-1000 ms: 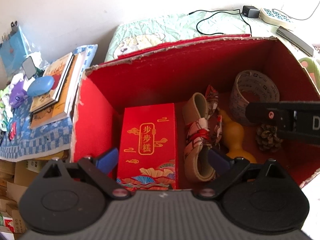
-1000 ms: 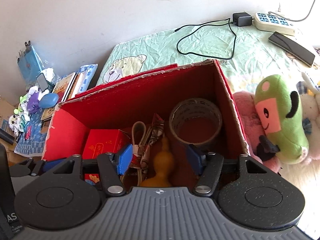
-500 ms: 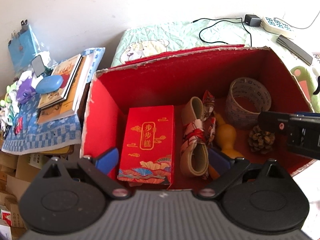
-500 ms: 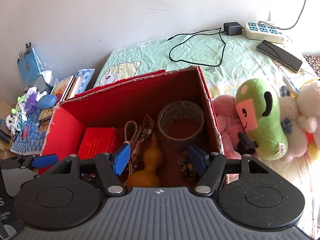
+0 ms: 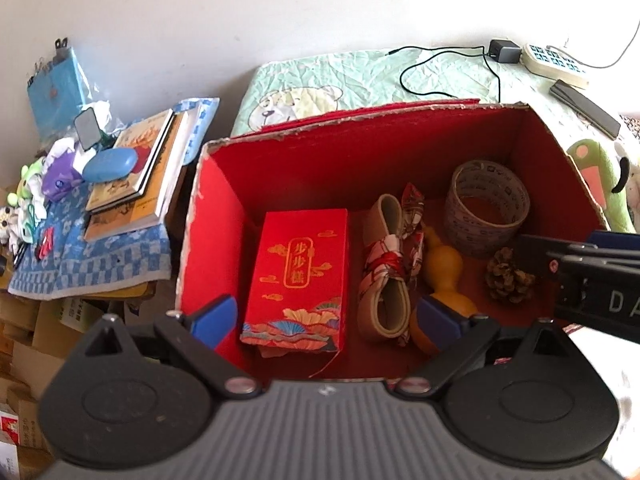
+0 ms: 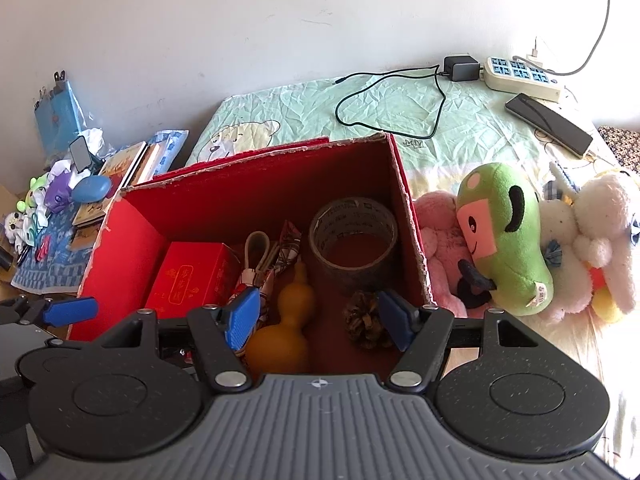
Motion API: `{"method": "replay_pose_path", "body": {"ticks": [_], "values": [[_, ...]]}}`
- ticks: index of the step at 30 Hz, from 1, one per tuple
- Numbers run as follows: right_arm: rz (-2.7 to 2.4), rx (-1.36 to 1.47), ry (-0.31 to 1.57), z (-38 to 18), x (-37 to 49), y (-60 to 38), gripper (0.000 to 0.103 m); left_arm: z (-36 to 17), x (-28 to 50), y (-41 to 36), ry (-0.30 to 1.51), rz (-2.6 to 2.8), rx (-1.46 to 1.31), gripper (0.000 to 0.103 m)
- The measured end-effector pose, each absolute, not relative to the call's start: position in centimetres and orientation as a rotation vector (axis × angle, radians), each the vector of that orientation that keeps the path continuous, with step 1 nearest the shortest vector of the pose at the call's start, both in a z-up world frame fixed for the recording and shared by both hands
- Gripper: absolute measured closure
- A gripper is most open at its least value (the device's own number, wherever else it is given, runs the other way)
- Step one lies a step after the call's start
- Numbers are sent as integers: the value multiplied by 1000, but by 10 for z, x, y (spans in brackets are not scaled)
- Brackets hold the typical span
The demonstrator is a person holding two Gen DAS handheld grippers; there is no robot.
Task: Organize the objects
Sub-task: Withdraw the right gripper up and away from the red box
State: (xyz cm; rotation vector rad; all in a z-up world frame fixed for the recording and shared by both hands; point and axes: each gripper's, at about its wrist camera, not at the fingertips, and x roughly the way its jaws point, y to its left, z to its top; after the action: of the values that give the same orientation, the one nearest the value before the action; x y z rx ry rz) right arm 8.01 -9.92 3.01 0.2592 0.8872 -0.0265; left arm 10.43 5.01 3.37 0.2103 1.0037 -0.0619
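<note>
Inside the red box (image 5: 224, 216): gourd (image 6: 286, 320) lying flat, neck toward 12 o'clock, long axis 6 to 12; pinecone (image 6: 366, 320) at its 3 o'clock, tape roll (image 6: 354, 236) beyond. Right gripper (image 6: 320, 320) above them, jaws wide apart, gripping nothing. Left gripper (image 5: 326, 320) likewise spread wide and empty, over the red carton (image 5: 300, 272).

Red gift box (image 5: 298, 272) — gold characters 步步糕; right gripper body (image 5: 600, 292) — letters "DA".

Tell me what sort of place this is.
Likely a bedroom at home: a bed sheet with a bear print, plush toys piled on it, and a power strip with a charger by the wall.
</note>
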Motion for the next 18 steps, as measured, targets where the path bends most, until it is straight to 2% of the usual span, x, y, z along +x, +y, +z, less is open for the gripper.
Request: {"method": "replay_pose_path", "body": {"ticks": [18], "values": [[-84, 216, 865, 38, 72, -94, 29, 39, 96, 52, 1002, -40, 193, 4]]}}
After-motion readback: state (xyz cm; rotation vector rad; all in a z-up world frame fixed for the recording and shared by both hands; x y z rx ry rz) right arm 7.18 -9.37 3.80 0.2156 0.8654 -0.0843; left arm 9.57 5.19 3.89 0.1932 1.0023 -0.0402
